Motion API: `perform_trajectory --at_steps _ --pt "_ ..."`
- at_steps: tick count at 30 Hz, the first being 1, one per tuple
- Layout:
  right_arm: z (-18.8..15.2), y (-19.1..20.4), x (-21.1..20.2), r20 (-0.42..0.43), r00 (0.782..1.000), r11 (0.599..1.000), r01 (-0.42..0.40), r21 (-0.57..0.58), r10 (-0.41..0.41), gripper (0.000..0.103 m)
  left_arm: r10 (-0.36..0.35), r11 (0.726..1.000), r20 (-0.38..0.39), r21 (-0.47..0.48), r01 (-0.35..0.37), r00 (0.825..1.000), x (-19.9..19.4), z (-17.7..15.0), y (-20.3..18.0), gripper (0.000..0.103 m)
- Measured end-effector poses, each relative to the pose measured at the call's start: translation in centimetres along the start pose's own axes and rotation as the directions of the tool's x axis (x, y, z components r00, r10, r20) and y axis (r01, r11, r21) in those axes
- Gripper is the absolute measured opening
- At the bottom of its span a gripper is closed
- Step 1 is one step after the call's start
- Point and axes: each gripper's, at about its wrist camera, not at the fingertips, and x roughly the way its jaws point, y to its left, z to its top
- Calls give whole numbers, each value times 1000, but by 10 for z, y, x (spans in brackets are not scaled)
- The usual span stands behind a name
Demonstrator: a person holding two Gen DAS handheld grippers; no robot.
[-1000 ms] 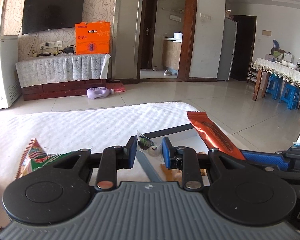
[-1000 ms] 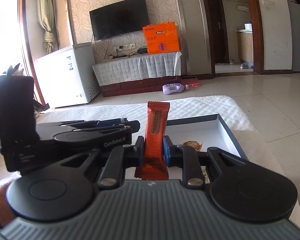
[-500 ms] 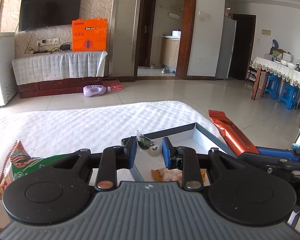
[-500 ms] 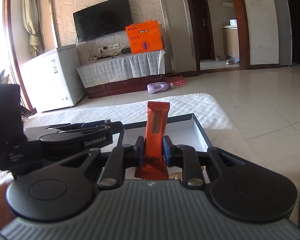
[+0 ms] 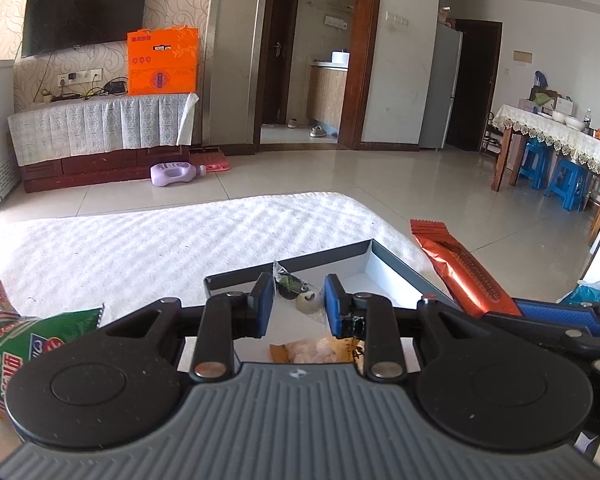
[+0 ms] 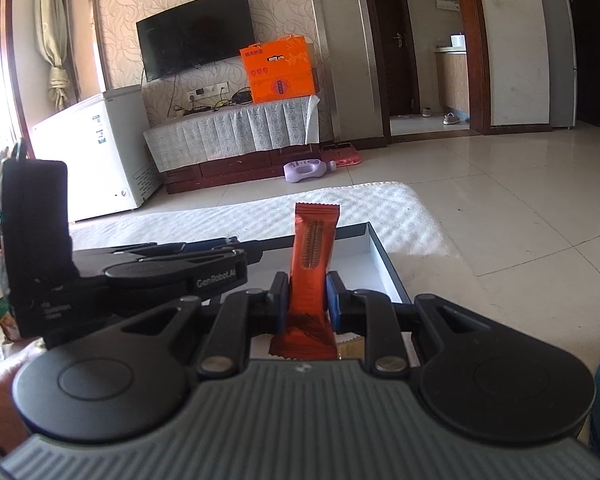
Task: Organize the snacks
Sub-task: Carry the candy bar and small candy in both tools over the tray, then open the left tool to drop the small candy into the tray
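**Over the tray, both claws loaded**

Above the shallow grey-rimmed white tray (image 5: pixel 384 258) on the white quilted counter (image 5: pixel 140 240), we kept our left claw (image 5: pixel 298 300) closed on a small clear packet with a green and cream sweet (image 5: pixel 296 294). Our right claw (image 6: pixel 308 300) pinched the upright orange foil snack bar (image 6: pixel 313 248). Beneath us, a yellow-wrapped snack (image 5: pixel 316 354) lay in the tray; a green-and-red crisp bag (image 5: pixel 16 352) sat outside it, to the left.
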Motion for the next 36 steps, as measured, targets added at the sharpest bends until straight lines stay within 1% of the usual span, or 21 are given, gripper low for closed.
perform_trajectory --at_steps 21,31,32,33,36 --pt "0 -6 4 -25 1000 1000 -9 -1 9 23 -11 1000 -71 3 11 997 23 -11 -2 33" --pt "-2 -5 6 -33 999 1000 -15 -8 15 23 -22 1000 -81 12 23 996 30 -11 -6 33" --pt "-2 -4 6 -33 999 1000 -15 -9 15 23 -17 1000 -82 16 18 996 30 -11 -7 34" --pt "-2 -5 6 -33 999 1000 -16 -8 15 23 -8 1000 -84 23 10 996 31 -12 -8 39" --pt "-2 -5 7 -33 999 1000 -14 -9 14 23 -6 999 -85 31 9 996 31 -12 -8 45"
